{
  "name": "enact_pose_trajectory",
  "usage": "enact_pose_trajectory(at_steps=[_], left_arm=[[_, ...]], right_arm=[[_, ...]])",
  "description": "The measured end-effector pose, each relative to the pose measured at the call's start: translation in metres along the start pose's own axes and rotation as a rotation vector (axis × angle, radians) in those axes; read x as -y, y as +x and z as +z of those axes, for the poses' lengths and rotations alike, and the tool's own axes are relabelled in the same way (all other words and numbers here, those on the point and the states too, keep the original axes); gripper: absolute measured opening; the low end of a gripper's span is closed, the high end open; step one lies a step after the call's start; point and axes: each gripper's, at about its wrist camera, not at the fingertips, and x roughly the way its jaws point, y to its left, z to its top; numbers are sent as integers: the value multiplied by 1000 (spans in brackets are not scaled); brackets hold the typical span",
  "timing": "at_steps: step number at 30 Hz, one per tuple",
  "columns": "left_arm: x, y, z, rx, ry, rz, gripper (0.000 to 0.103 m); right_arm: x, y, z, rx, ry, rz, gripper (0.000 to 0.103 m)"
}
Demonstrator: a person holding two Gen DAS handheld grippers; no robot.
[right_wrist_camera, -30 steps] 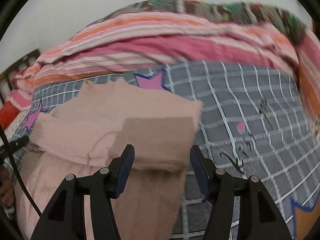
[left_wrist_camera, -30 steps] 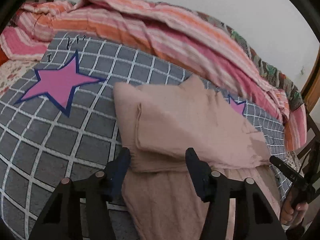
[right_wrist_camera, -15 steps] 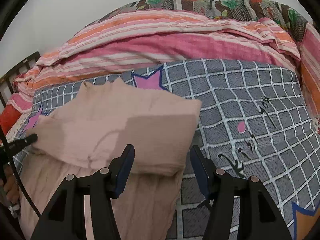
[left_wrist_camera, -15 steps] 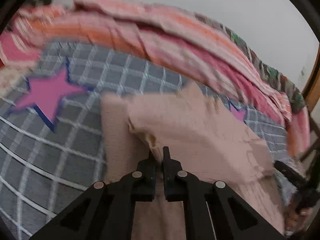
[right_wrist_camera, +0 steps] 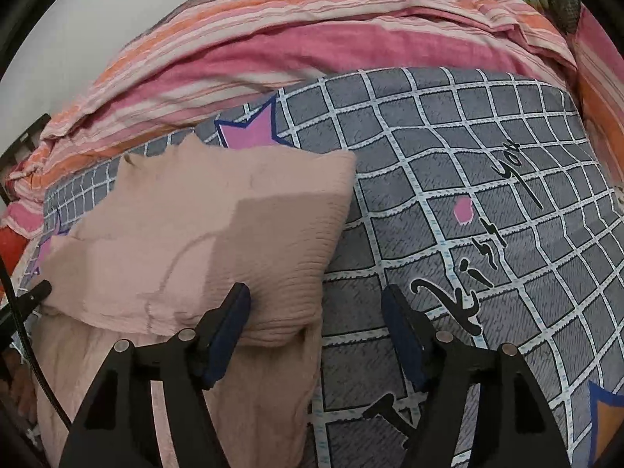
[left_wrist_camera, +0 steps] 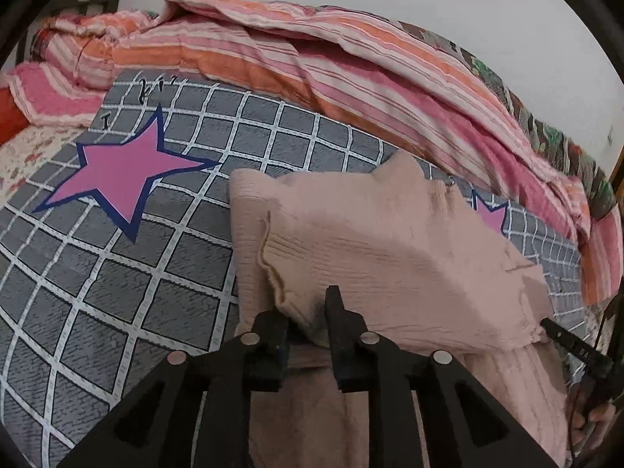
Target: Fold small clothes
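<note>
A pale pink crinkled garment [left_wrist_camera: 390, 253] [right_wrist_camera: 187, 234] lies on the grey checked bed sheet [left_wrist_camera: 156, 292], its upper part folded over the part nearer me. My left gripper [left_wrist_camera: 308, 308] is at the fold's near left corner. Its jaws are opening, only a little apart, and the corner of cloth sits loosely between them. My right gripper [right_wrist_camera: 316, 292] stands open at the fold's near right corner, and its jaws are opening. Its left finger rests against the cloth and the right one is over the bare sheet. Each view shows the other gripper's tip at the garment's far side.
A bunched pink and orange striped quilt [left_wrist_camera: 351, 78] [right_wrist_camera: 312, 46] runs along the far side of the bed against the wall. The sheet has pink stars [left_wrist_camera: 121, 171] and black lettering [right_wrist_camera: 468, 273]. A person's hand [left_wrist_camera: 592, 417] shows at the right edge.
The left jaws went from wide to pinched on the fold's corner, and now stand slightly apart. The right gripper has sunk closer to the right corner with its jaws wider.
</note>
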Motion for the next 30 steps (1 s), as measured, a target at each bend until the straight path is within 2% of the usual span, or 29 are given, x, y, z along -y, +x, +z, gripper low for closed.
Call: enact_pose_trajectory(at_steps=[3,15,18,20,24,25,28,30], left_arm=[[5,-2,-3,-1,26,21,21],[24,-14,-11,18,123,132,25],[21,-25,-9,69,115,137,25],[19,-29,-6,102,112,120,31],[24,-36,0,165,140,149,32],[24,-37,1,177,139,149,35],[25,-34,2,172,144,127,59],[29,-27,-1,144,168,145,59]], right_arm=[[-10,0,-2,0,-43,-30,65],[-10,-1,-2,-2,-52,-25,64],[-9,-1,-2,-2,-46,-16,64],[-9,-2,-3,0,-44,-16,64],[-10,-4,-4,6,-44,-23,64],[-10,-4,-4,9,-44,-22,64],[-9,-6,-4,11,-42,-15,61],[-10,-6,-4,15,-48,-11,55]])
